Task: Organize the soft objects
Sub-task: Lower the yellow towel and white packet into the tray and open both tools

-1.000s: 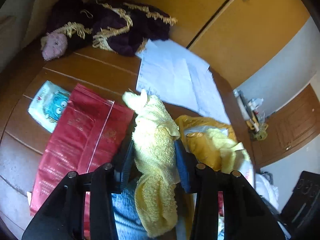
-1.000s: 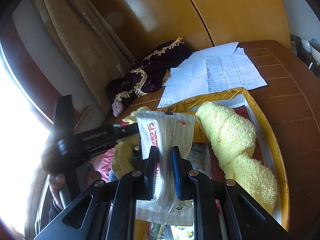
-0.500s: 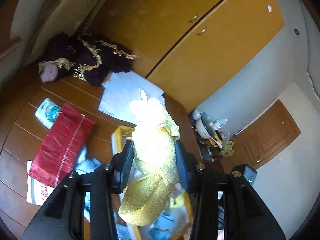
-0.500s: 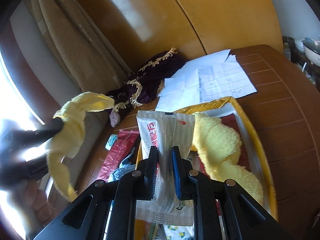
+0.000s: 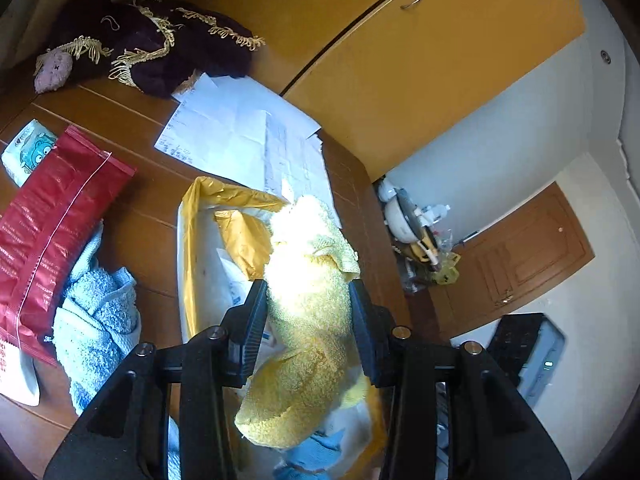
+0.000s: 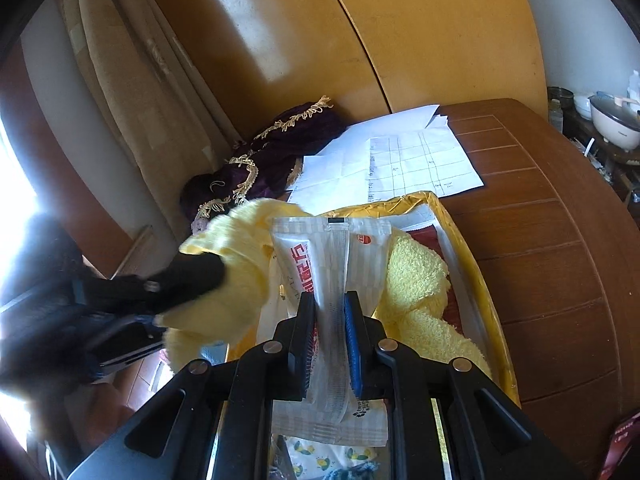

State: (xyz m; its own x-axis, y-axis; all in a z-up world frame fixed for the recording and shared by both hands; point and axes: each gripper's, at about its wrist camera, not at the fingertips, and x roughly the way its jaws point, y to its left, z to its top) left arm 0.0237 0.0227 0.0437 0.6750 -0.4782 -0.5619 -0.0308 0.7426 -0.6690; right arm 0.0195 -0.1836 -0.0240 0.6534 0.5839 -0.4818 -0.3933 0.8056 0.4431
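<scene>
The wooden table [image 5: 132, 184] carries a yellow-rimmed tray [image 6: 486, 280] holding one yellow towel [image 6: 416, 280]. Above the tray, the left gripper [image 5: 308, 312] is clamped on a second yellow towel [image 5: 308, 304]. The right gripper [image 6: 330, 320] is closed on a white packet [image 6: 320, 248]. A blue towel [image 5: 96, 320] lies left of the tray.
</scene>
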